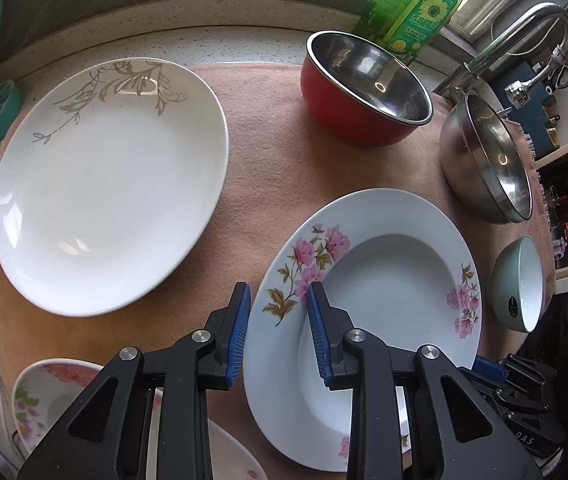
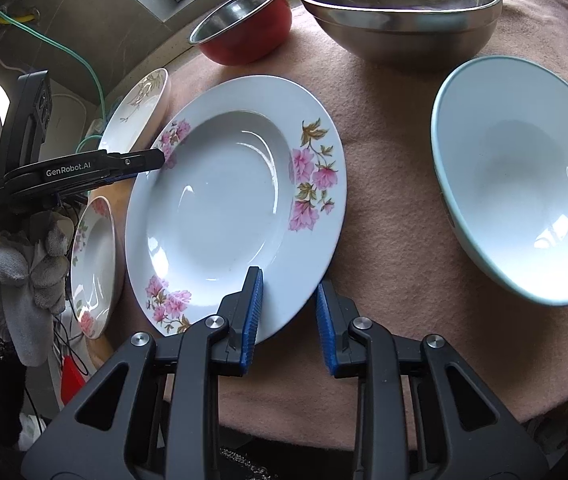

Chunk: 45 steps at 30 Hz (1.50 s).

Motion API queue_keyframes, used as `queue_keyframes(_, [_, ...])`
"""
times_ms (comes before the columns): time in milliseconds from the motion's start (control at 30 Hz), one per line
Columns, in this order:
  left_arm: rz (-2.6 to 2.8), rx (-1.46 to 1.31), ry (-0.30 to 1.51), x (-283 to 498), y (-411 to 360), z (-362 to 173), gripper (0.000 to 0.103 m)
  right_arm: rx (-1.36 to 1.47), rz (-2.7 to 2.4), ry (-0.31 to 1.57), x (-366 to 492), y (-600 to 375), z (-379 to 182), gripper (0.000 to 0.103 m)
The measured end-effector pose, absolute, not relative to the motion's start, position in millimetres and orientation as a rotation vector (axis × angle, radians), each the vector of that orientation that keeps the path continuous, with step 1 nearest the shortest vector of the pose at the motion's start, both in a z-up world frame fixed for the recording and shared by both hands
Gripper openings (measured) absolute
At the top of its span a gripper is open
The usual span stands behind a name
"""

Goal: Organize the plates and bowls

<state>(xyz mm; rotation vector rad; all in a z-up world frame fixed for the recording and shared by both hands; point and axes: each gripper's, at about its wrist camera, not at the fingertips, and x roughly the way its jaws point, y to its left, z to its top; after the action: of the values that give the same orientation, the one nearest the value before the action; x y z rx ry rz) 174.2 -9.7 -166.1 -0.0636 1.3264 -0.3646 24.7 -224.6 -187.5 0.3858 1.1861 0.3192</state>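
Pink felt mat [image 1: 268, 152] covers a speckled kitchen counter [image 1: 212, 44] under a window sill, faucet [image 1: 539, 28] off to the far right of the left gripper.

Left gripper [image 1: 279, 304]: jaws parted, straddling the left rim of the pink-flower deep plate [image 1: 399, 264]; right pad sits over the rim's inner edge, left pad over the mat just outside it. Cannot tell if either pad touches the rim. Nothing clamped.

Ahead-left of the left gripper: large white plate with a grey leaf print [image 1: 104, 184], flat on the mat. Ahead-right: red bowl with steel inside [image 1: 363, 88], upright. Behind it, a green bottle with a sunflower label [image 1: 415, 8]. Far right: steel bowl [image 1: 487, 160], then a pale green bowl [image 1: 519, 284] nearer. Below-left, partly hidden by the gripper body: small floral dish [image 1: 48, 396].

Right gripper [image 2: 288, 304]: jaws parted, straddling the near rim of the same deep plate [image 2: 220, 208]; left pad over the rim, right pad over the mat beside it. Contact unclear. Nothing clamped.

In the right wrist view, the left gripper's black finger [image 2: 140, 159] reaches the plate's far-left rim, held by a white-gloved hand [image 2: 24, 272]. Pale green bowl [image 2: 523, 184] lies ahead-right of the right gripper, apart from the plate. Steel bowl [image 2: 399, 20] and red bowl [image 2: 244, 24] sit farther ahead.
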Motion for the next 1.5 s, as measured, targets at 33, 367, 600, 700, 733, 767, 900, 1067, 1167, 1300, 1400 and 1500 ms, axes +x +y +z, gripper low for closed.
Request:
queue_keyframes(33, [-0.364, -0.063, 1.326, 172, -10, -166, 0.028, 0.386, 0.320, 1.189, 24, -226, -188, 0.027])
queue_keyframes(367, [-0.351, -0.070, 1.324, 149, -17, -167, 0.028, 0.349, 0.334, 1.210, 16, -227, -187, 0.027])
queue_keyframes(600, [-0.337, -0.082, 1.328, 128, -20, -168, 0.028, 0.323, 0.348, 1.216, 9, -227, -187, 0.027])
queue_keyframes(700, [-0.329, -0.091, 1.326, 120, -21, -168, 0.028, 0.315, 0.352, 1.219, 8, -226, -188, 0.028])
queue_keyframes(733, [-0.327, -0.093, 1.327, 118, -22, -168, 0.028, 0.314, 0.353, 1.220, 7, -224, -188, 0.027])
queue_keyframes(767, [-0.325, -0.094, 1.326, 115, -22, -168, 0.028, 0.313, 0.355, 1.223, 7, -224, -189, 0.028])
queue_keyframes(900, [-0.320, -0.096, 1.326, 106, -24, -168, 0.028, 0.308, 0.363, 1.230, 4, -224, -190, 0.028])
queue_keyframes(1067, [-0.318, -0.091, 1.325, 100, -24, -168, 0.028, 0.309, 0.368, 1.238, 1, -224, -192, 0.028])
queue_keyframes(1167, [-0.319, -0.091, 1.327, 101, -25, -168, 0.028, 0.306, 0.371, 1.240, -1, -223, -193, 0.028])
queue_keyframes(1300, [-0.319, -0.089, 1.324, 102, -27, -168, 0.028, 0.310, 0.377, 1.242, -5, -226, -195, 0.028])
queue_keyframes(1400, [-0.315, -0.085, 1.320, 101, -26, -169, 0.028, 0.307, 0.380, 1.245, -8, -228, -195, 0.029])
queue_keyframes(1500, [-0.310, -0.076, 1.316, 101, -28, -168, 0.028, 0.294, 0.378, 1.250, -9, -229, -195, 0.031])
